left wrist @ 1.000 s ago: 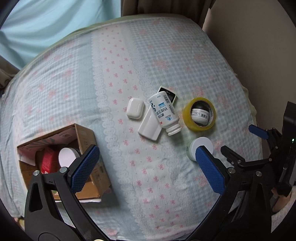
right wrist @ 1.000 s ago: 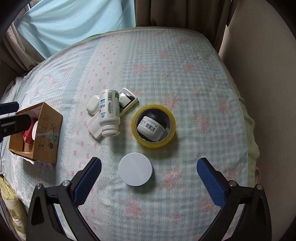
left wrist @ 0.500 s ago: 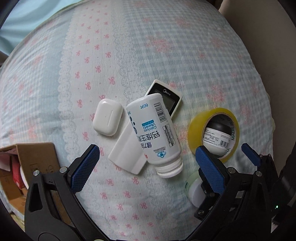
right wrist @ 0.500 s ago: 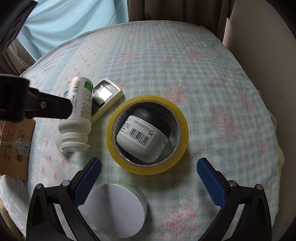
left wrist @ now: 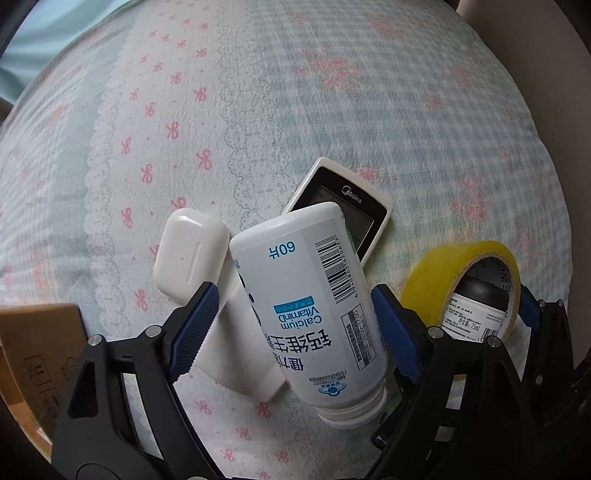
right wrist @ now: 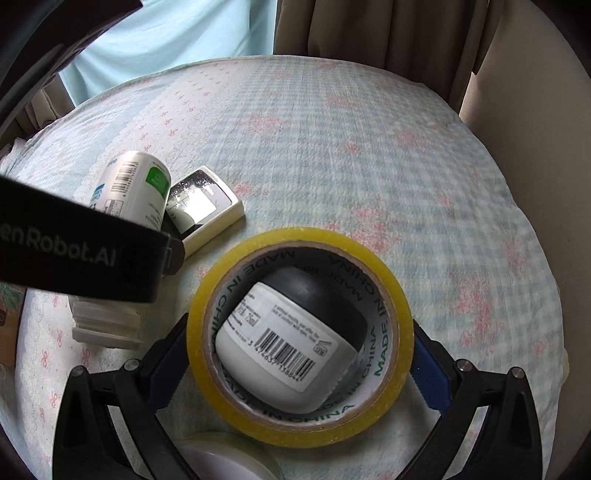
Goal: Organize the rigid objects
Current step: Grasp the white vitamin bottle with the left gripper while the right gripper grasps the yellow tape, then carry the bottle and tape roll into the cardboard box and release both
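A white Calcium Vitamin D bottle [left wrist: 314, 314] lies on the bed across a white remote [left wrist: 347, 210], with a white earbud case [left wrist: 190, 258] to its left. My left gripper [left wrist: 295, 328] is open, its blue pads on either side of the bottle with a gap on the left. A yellow tape roll [right wrist: 299, 332] lies flat with a black-and-white jar [right wrist: 288, 343] inside it. My right gripper [right wrist: 299, 354] is open, its pads straddling the roll. The roll also shows in the left wrist view [left wrist: 461, 280].
A cardboard box [left wrist: 33, 354] stands at the left edge of the left wrist view. A white round lid [right wrist: 221, 461] lies just below the tape roll. The bed has a checked and floral cover [right wrist: 332, 147]; curtains [right wrist: 369, 33] hang behind it.
Both grippers have come down and forward. The left one now straddles the bottle and has narrowed; the right one now straddles the tape roll.
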Available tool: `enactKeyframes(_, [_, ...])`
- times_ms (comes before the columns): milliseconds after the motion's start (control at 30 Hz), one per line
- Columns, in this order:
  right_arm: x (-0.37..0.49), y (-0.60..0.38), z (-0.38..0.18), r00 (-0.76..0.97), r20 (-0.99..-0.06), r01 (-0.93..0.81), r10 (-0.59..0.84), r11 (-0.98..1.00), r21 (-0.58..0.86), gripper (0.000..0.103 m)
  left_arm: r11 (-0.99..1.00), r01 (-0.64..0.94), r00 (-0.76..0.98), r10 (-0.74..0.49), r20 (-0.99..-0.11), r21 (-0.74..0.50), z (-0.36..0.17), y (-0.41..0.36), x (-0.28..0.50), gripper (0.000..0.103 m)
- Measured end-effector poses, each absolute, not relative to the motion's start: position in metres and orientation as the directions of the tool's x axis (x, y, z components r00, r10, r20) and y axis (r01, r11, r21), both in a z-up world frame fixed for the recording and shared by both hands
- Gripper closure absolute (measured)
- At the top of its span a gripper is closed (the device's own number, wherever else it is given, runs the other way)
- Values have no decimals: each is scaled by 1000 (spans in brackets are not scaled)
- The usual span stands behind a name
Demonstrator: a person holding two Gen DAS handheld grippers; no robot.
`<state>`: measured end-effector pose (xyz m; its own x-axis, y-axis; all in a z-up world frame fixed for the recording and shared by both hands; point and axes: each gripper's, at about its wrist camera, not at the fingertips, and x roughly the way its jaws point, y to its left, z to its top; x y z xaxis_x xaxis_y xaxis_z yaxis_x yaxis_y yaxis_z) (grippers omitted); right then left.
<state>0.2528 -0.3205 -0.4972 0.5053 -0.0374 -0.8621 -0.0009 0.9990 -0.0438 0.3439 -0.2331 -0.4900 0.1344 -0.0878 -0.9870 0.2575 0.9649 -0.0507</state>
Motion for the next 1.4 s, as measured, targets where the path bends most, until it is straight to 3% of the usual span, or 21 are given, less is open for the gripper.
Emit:
enactKeyframes(67, [255, -323, -497, 502, -864, -2, -40, 999, -47, 0, 963, 267, 145, -87, -986, -46, -490, -235, 342, 27])
enactKeyframes(100, [256, -326, -497, 502, -864, -3, -34, 999, -40, 2, 960, 279, 154, -86, -984, -40, -489, -236, 341, 31])
enactKeyframes(133, [257, -327, -498, 499, -866, -13, -8, 1000, -16, 7, 955, 293, 163, -90, -983, -39, -487, -240, 339, 42])
enactKeyframes(200, [257, -328, -498, 497, -868, -20, 4, 1000, -7, 7, 948, 316, 166, -77, -983, -21, -486, -246, 337, 47])
enactKeyframes(700, [253, -324, -490, 496, -868, -27, -9, 999, -26, 8, 950, 308, 133, -87, -987, -42, -480, -249, 339, 50])
enactKeyframes(1400, [228, -336, -409, 544, -838, 19, -39, 999, -33, 8, 941, 327, 187, -158, -970, -90, -390, -227, 318, 50])
